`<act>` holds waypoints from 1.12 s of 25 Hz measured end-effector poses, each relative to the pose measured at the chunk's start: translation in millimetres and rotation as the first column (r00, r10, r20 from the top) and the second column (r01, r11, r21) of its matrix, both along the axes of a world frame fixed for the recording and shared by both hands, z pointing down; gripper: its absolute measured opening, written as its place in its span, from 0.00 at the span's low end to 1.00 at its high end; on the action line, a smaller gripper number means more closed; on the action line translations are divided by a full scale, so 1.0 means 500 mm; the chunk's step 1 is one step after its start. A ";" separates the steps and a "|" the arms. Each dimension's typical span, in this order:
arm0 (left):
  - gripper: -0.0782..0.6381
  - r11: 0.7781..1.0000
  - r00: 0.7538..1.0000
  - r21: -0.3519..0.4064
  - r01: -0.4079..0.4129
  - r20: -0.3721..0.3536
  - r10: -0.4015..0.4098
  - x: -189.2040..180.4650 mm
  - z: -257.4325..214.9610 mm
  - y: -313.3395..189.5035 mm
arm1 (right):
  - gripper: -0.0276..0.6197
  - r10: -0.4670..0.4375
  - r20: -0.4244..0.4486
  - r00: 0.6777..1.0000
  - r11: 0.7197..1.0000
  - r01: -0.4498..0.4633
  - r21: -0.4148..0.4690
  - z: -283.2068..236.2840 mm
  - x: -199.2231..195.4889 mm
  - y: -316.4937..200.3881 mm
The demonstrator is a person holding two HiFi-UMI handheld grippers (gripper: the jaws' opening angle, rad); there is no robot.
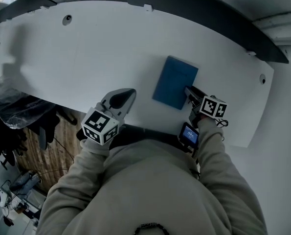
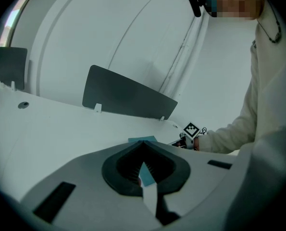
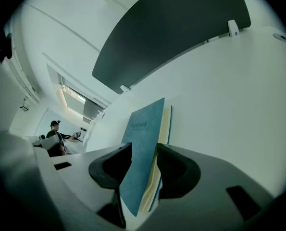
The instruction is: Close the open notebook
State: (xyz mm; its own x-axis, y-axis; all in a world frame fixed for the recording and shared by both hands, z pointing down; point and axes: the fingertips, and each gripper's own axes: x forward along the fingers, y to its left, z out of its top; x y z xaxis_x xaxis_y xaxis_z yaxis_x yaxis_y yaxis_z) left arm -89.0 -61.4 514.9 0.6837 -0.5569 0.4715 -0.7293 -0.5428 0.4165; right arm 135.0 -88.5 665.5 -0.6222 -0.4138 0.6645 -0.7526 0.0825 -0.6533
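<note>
A blue notebook (image 1: pixel 174 82) lies closed and flat on the white table (image 1: pixel 111 48), right of centre. My right gripper (image 1: pixel 189 94) is at its near right corner. In the right gripper view the notebook (image 3: pixel 143 143) stands edge-on between the jaws, with both pads against it; its blue cover and cream pages fan slightly. My left gripper (image 1: pixel 123 98) hovers over the table's near edge, left of the notebook and apart from it, with its jaws together and nothing in them. From the left gripper view the notebook (image 2: pixel 143 139) shows as a thin blue strip just past the left gripper (image 2: pixel 143 148).
A dark partition panel (image 1: pixel 199 4) runs along the table's far edge. A small lit screen (image 1: pixel 189 135) sits by the right wrist. Dark chairs (image 1: pixel 33 116) and a wooden floor lie below the table on the left. A person (image 3: pixel 54 126) sits far off across the room.
</note>
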 end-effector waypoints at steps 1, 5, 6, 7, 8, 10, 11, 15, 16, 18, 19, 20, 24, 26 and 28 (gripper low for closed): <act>0.10 1.000 1.000 0.003 0.002 -0.001 -0.002 -0.002 -0.003 0.001 | 0.32 0.006 0.017 1.000 1.000 -0.006 0.000 -0.006 -0.001 -0.002; 0.10 1.000 1.000 0.008 0.008 0.003 -0.008 -0.011 -0.012 0.004 | 0.32 0.001 0.013 1.000 1.000 -0.001 -0.001 -0.006 -0.001 0.000; 0.10 1.000 1.000 0.007 0.009 0.005 -0.009 -0.014 -0.012 0.006 | 0.32 -0.004 0.006 1.000 1.000 0.004 -0.007 0.002 -0.001 0.003; 0.10 1.000 1.000 0.006 0.009 0.009 -0.009 -0.016 -0.012 0.008 | 0.32 -0.005 0.005 1.000 1.000 0.005 -0.014 0.010 -0.002 0.005; 0.10 1.000 1.000 0.005 0.009 0.012 -0.009 -0.018 -0.011 0.011 | 0.32 -0.003 0.007 1.000 1.000 0.003 -0.019 0.016 -0.002 0.007; 0.10 1.000 1.000 0.001 0.011 0.015 -0.011 -0.022 -0.009 0.015 | 0.32 0.006 0.011 1.000 1.000 -0.006 -0.018 0.022 -0.002 0.006; 0.10 1.000 1.000 -0.001 0.014 0.013 -0.014 -0.023 -0.009 0.017 | 0.32 0.009 0.014 1.000 1.000 -0.009 -0.015 0.021 -0.003 0.005; 0.10 1.000 1.000 0.001 0.013 0.009 -0.013 -0.021 -0.014 0.024 | 0.32 0.046 0.101 0.994 0.999 -0.046 -0.007 -0.006 -0.015 0.002; 0.10 1.000 1.000 0.004 0.008 0.011 -0.008 -0.019 -0.016 0.026 | 0.31 0.057 0.130 0.990 0.998 -0.057 0.000 -0.021 -0.018 -0.002; 0.10 1.000 1.000 0.010 0.006 0.008 -0.006 -0.021 -0.021 0.026 | 0.30 0.050 0.159 0.986 0.998 -0.055 0.024 -0.051 -0.028 -0.006; 0.10 1.000 1.000 0.011 0.010 0.003 -0.010 -0.025 -0.024 0.024 | 0.30 0.036 0.160 0.986 0.998 -0.043 0.037 -0.065 -0.033 -0.007; 0.10 1.000 1.000 0.013 0.014 -0.002 -0.014 -0.029 -0.027 0.023 | 0.30 0.020 0.160 0.987 0.998 -0.029 0.050 -0.078 -0.040 -0.007; 0.10 1.000 1.000 0.025 0.018 -0.007 -0.018 -0.040 -0.041 0.017 | 0.30 -0.024 0.202 0.979 0.996 0.005 0.093 -0.135 -0.080 -0.009; 0.10 0.999 1.000 0.035 0.011 -0.012 -0.011 -0.041 -0.048 0.011 | 0.30 -0.027 0.236 0.971 0.993 0.000 0.114 -0.166 -0.104 -0.015; 0.10 0.999 1.000 0.039 0.005 -0.019 -0.004 -0.043 -0.052 0.010 | 0.30 -0.043 0.239 0.970 0.991 0.011 0.136 -0.187 -0.134 -0.013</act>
